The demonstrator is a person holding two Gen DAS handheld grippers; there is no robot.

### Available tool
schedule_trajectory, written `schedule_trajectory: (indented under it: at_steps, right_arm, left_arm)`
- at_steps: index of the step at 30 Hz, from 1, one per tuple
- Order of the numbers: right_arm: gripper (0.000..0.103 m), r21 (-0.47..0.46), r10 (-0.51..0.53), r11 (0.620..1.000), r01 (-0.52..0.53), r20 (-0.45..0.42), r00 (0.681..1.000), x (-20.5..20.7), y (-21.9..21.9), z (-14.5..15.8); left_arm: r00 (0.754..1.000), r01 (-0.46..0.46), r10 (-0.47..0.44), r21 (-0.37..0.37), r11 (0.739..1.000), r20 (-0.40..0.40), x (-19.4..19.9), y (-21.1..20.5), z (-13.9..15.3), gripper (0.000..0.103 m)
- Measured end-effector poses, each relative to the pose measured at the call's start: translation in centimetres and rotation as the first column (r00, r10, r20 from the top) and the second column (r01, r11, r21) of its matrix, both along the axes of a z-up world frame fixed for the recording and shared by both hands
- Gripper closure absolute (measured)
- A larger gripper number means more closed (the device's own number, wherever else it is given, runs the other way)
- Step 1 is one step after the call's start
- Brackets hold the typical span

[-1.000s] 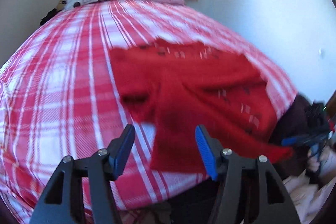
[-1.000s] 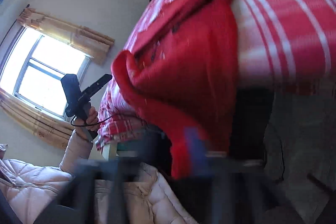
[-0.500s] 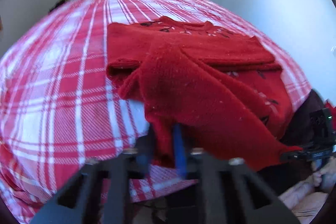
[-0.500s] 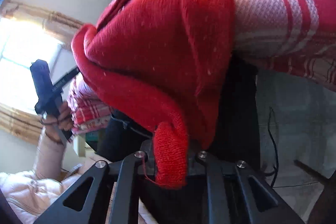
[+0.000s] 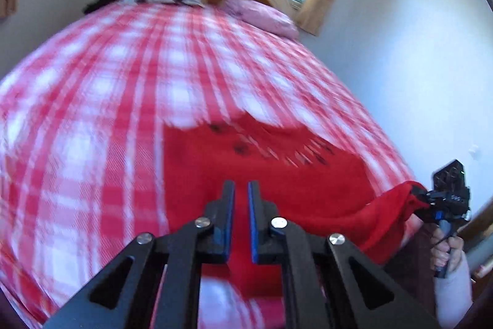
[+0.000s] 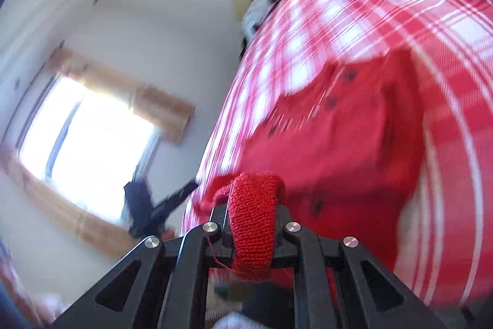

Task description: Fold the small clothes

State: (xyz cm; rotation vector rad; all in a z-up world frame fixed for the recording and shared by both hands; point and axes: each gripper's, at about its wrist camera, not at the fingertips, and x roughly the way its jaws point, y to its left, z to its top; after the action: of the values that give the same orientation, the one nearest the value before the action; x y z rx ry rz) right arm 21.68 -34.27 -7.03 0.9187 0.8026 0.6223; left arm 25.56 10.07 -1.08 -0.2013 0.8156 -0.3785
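- The red sweater lies on the checked bed, collar toward 12 o'clock from the left gripper.
- Left gripper: closed to a thin slit filled with red cloth; I judge the near hem corner pinched there.
- Right gripper, at 3 o'clock in the left view: its jaws have just closed in, then eased a touch, clamped on a bunched knit fold.
- The held hem runs 9 to 3 o'clock between them — each hand has its own corner, neither nearer.
- The fold likely goes toward 12 o'clock, hem onto collar.
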Motion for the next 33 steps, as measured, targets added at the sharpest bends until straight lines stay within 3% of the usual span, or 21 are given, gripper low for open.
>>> schedule_trajectory:
  at_steps: [1, 3, 4, 5, 8, 10, 12, 15, 17, 18, 20, 23, 24, 26, 28, 30, 32, 33]
  right_arm:
    - [0.086, -0.004, -0.034, 0.999, 0.034, -0.016, 0.999, 1.2, -0.8, -0.7]
    - [0.061, -0.032, -0.090, 0.996, 0.088, -0.082, 0.993, 3.0, -1.9, -2.0]
    - [0.041, -0.038, -0.112, 0.993, 0.108, -0.105, 0.988, 3.2, -2.5, -2.6]
    - [0.033, -0.031, -0.128, 0.992, 0.125, -0.101, 0.987, 2.6, -2.9, -3.0]
    - [0.031, -0.086, -0.123, 0.989, 0.119, -0.049, 0.991, 0.6, -2.8, -2.7]
    - [0.031, -0.198, -0.119, 0.974, 0.113, -0.022, 0.993, -0.9, -2.2, -2.1]
    - [0.031, -0.295, -0.105, 0.949, 0.111, 0.038, 0.994, -2.3, -0.9, -1.7]
    - [0.031, -0.336, -0.064, 0.938, 0.083, 0.066, 0.996, -4.2, 0.6, -1.5]
    - [0.031, -0.318, -0.054, 0.945, 0.073, 0.068, 0.996, -4.7, 1.0, -1.7]
    - [0.031, -0.309, -0.049, 0.949, 0.068, 0.069, 0.996, -4.9, 1.2, -1.8]
    - [0.031, -0.295, -0.045, 0.953, 0.065, 0.074, 0.996, -4.7, 1.8, -1.7]
    - [0.031, -0.265, -0.056, 0.961, 0.073, 0.071, 0.996, -5.0, 1.6, -1.2]
    - [0.031, -0.258, -0.063, 0.963, 0.079, 0.071, 0.995, -5.0, 1.2, -1.2]
    - [0.031, -0.273, -0.080, 0.957, 0.098, 0.076, 0.994, -4.8, 0.6, -0.9]
    - [0.031, -0.324, -0.105, 0.937, 0.128, 0.086, 0.991, -4.5, 0.0, -0.5]
    - [0.031, -0.414, -0.116, 0.898, 0.150, 0.105, 0.988, -3.7, -0.2, -0.2]
    - [0.031, -0.539, -0.127, 0.826, 0.164, 0.105, 0.986, -2.1, -0.1, -0.2]
    - [0.031, -0.570, -0.133, 0.805, 0.164, 0.096, 0.986, -1.1, -0.3, -0.5]
  left_arm:
    - [0.999, -0.031, 0.031, 0.046, 0.998, 0.010, 1.3, 0.0, -0.1, 0.094]
    - [0.998, -0.058, 0.056, 0.103, 0.993, 0.015, 2.6, 0.1, -0.7, 0.094]
    - [0.998, -0.060, 0.059, 0.107, 0.992, 0.008, 2.6, 0.8, -1.1, 0.094]
    - [0.999, -0.051, 0.051, 0.097, 0.994, 0.003, 2.6, 1.4, -1.5, 0.094]
    - [0.999, 0.013, -0.019, 0.129, 0.992, 0.046, 0.8, 1.9, -2.3, 0.087]
    - [0.992, 0.079, -0.100, 0.247, 0.966, 0.076, -0.5, 0.8, -3.1, 0.073]
    - [0.973, 0.148, -0.203, 0.375, 0.915, 0.110, -2.3, -0.5, -3.9, 0.071]
    - [0.937, 0.245, -0.331, 0.465, 0.851, 0.112, -3.7, -2.4, -4.5, 0.068]
    - [0.911, 0.255, -0.394, 0.581, 0.773, 0.124, -3.8, -4.3, -4.8, 0.061]
    - [0.893, 0.242, -0.429, 0.660, 0.711, 0.134, -3.6, -5.5, -5.3, 0.059]
    - [0.865, 0.252, -0.483, 0.718, 0.649, 0.132, -3.1, -7.1, -5.8, 0.059]
    - [0.791, 0.314, -0.602, 0.775, 0.548, 0.106, -2.8, -9.4, -6.2, 0.059]
    - [0.748, 0.338, -0.657, 0.797, 0.500, 0.095, -3.0, -10.5, -6.3, 0.059]
    - [0.701, 0.389, -0.709, 0.790, 0.474, 0.080, -2.9, -11.5, -6.1, 0.056]
    - [0.694, 0.456, -0.718, 0.739, 0.496, 0.054, -1.7, -12.3, -5.6, 0.049]
    - [0.733, 0.481, -0.678, 0.672, 0.563, 0.043, 0.5, -12.7, -5.1, 0.042]
    - [0.802, 0.460, -0.596, 0.591, 0.662, 0.044, 3.1, -12.2, -4.8, 0.039]
    - [0.855, 0.423, -0.518, 0.539, 0.728, 0.028, 5.1, -11.5, -5.0, 0.039]
